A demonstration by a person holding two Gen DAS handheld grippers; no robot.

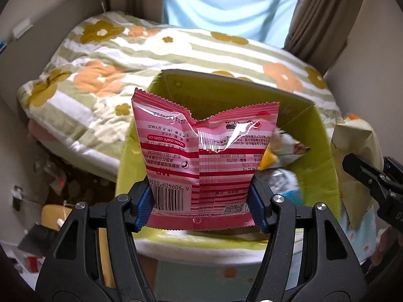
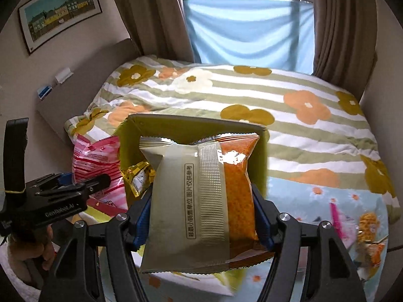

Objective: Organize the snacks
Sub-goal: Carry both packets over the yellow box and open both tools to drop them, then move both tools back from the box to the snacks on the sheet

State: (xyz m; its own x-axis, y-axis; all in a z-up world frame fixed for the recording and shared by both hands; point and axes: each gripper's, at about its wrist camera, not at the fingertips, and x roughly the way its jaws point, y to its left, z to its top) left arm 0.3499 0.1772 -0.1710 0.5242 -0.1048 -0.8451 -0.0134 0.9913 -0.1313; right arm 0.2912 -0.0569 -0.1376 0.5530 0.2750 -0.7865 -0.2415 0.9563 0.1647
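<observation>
Both cameras ride just behind their jaws and look forward and steeply down toward the bed (image 2: 289, 95) and the window beyond it.

The left wrist camera sits very near its pink packet (image 1: 204, 156), which fills the middle of its view, with the green box (image 1: 320, 151) right behind. At its right edge the right gripper (image 1: 370, 176) pokes in.

The right wrist camera is as near to its beige packet (image 2: 201, 198), over the same box (image 2: 194, 123). At its left edge stands the left gripper (image 2: 75, 183) with the pink packet (image 2: 98, 161).

Shared by both: box, quilt (image 1: 100, 58), blue cloth (image 1: 226, 7), curtains (image 2: 337, 25).
</observation>
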